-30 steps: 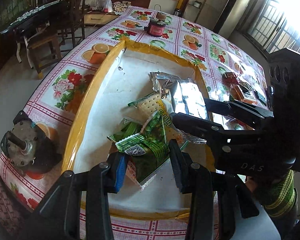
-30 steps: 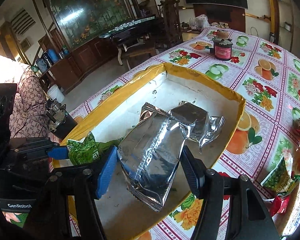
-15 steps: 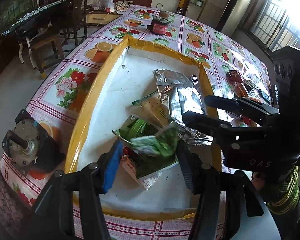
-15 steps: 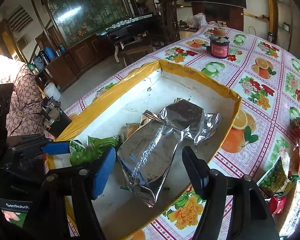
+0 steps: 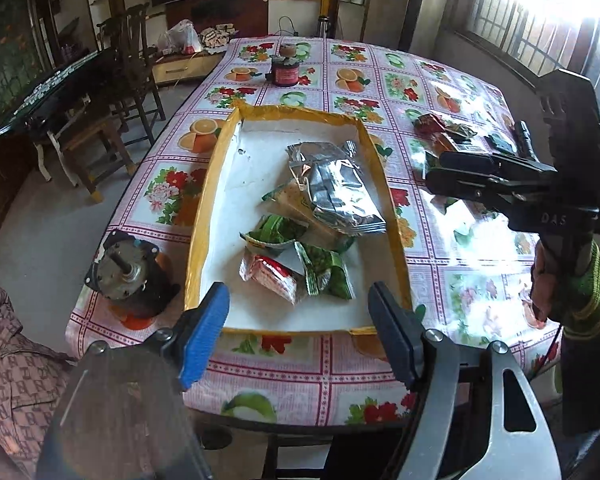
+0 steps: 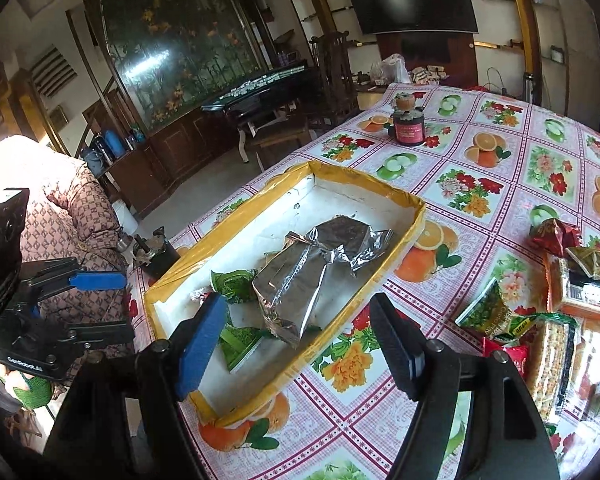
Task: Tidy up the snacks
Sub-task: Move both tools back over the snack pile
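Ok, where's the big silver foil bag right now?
The silver foil bag lies inside the yellow-rimmed tray, toward its right side in the left wrist view, resting over the green snack packets.

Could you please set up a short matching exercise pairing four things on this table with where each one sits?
Things:
1. crinkled silver foil bag
2. dark red-labelled jar
3. grey metal electric motor
4. orange biscuit packet

Places:
A. far end of the table
B. inside the yellow-rimmed white tray
C. among the loose snacks outside the tray
D. beside the tray's near corner

Pairs: 1-B, 2-A, 3-D, 4-C
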`<state>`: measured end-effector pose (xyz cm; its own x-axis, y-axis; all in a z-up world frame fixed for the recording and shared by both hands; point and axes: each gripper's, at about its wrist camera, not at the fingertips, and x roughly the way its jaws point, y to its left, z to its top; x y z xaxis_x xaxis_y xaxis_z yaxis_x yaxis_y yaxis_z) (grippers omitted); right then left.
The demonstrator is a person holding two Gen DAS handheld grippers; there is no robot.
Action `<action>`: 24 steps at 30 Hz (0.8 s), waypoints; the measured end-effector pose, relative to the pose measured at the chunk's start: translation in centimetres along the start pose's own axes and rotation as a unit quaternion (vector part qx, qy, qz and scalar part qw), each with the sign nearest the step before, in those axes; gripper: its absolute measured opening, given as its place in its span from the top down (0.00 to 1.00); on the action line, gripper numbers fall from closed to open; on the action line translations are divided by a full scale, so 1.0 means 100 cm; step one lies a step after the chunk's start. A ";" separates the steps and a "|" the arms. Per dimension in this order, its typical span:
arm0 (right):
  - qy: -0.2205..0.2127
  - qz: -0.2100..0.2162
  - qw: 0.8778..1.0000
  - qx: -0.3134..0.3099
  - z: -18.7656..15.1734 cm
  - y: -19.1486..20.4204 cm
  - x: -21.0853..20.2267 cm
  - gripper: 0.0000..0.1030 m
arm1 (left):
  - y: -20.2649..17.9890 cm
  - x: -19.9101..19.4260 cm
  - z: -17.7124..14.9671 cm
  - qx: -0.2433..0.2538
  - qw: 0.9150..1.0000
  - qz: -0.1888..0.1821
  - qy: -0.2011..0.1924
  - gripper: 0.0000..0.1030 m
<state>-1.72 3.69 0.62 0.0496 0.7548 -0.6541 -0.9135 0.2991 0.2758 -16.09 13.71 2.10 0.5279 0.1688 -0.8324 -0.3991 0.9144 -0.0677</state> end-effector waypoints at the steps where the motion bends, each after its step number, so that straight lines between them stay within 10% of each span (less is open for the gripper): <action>1: -0.002 -0.001 1.000 0.000 -0.001 -0.001 -0.003 0.28 | -0.002 -0.005 -0.003 -0.001 1.000 -0.003 -0.003 0.27; 10: -0.017 -0.025 0.998 0.054 -0.024 -0.038 -0.029 0.28 | -0.011 0.007 0.008 -0.108 0.992 -0.052 -0.033 0.20; 24: -0.013 -0.109 0.983 0.147 -0.079 -0.111 -0.071 0.28 | -0.083 0.057 0.039 -0.051 0.995 -0.083 0.004 0.20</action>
<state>4.93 -9.63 -3.32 0.2455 0.6678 -0.7027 -0.7240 0.6083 0.3252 -6.80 8.56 0.06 0.5872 0.0150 -0.8093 -0.3804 0.8877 -0.2595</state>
